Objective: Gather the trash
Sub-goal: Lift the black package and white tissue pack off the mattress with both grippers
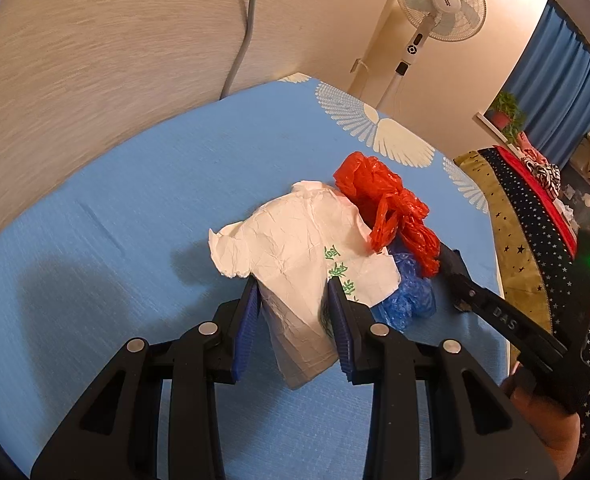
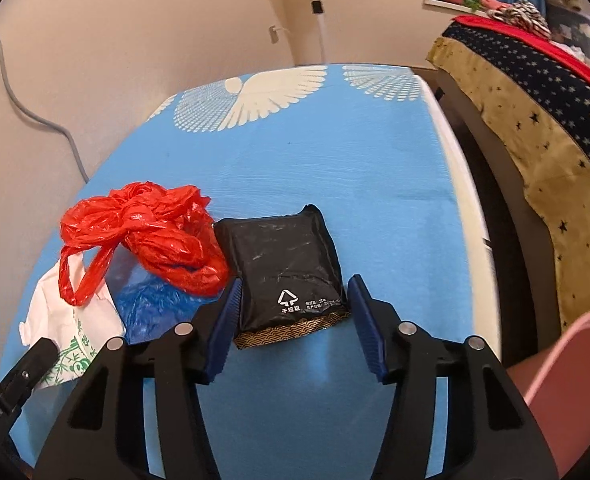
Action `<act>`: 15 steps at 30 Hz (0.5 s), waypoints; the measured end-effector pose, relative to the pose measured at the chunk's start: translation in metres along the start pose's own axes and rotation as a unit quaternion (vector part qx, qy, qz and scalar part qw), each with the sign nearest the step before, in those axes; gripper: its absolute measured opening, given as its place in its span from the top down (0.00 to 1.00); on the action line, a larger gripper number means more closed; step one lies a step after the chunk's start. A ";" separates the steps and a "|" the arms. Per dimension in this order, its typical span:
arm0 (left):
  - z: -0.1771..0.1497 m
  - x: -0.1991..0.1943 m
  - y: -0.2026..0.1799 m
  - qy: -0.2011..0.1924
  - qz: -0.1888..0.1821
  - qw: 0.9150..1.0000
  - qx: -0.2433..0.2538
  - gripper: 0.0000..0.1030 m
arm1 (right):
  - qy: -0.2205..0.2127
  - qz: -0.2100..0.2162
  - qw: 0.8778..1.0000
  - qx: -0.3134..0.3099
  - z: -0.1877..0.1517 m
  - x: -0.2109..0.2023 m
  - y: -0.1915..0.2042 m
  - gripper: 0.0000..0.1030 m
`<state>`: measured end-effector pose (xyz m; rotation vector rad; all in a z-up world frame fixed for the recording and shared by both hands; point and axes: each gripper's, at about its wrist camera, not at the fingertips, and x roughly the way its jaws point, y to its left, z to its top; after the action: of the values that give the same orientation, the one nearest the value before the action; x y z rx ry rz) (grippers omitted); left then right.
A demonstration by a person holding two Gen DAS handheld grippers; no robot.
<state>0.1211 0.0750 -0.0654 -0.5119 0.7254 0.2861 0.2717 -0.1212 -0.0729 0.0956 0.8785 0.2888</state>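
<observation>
Blue counter (image 2: 375,208) work: left gripper (image 1: 293,312) clenches the white bag (image 1: 295,248), while the right gripper (image 2: 293,312), fingers released, should straddle the black packet (image 2: 287,264) squarely before pinching.

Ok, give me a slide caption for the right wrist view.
Right gripper open around a black packet beside a red bag on the blue table.

Black tool (image 1: 293,312) frames, blue ribbed pads (image 2: 225,316), silver screws
</observation>
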 end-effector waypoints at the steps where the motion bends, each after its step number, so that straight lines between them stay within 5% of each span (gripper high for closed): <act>1: 0.000 -0.001 0.000 -0.001 -0.002 1.000 0.000 0.67 | -0.004 -0.001 1.000 0.005 -0.002 -0.005 -0.002 0.47; 15: -0.003 -0.021 -0.006 -0.025 -0.006 0.999 0.020 0.67 | -0.052 -0.026 0.998 0.021 -0.031 -0.074 -0.007 0.47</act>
<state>0.1070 0.0666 -0.0505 -0.4704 0.6785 0.2717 0.2046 -0.1499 -0.0392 0.1254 0.7834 0.2143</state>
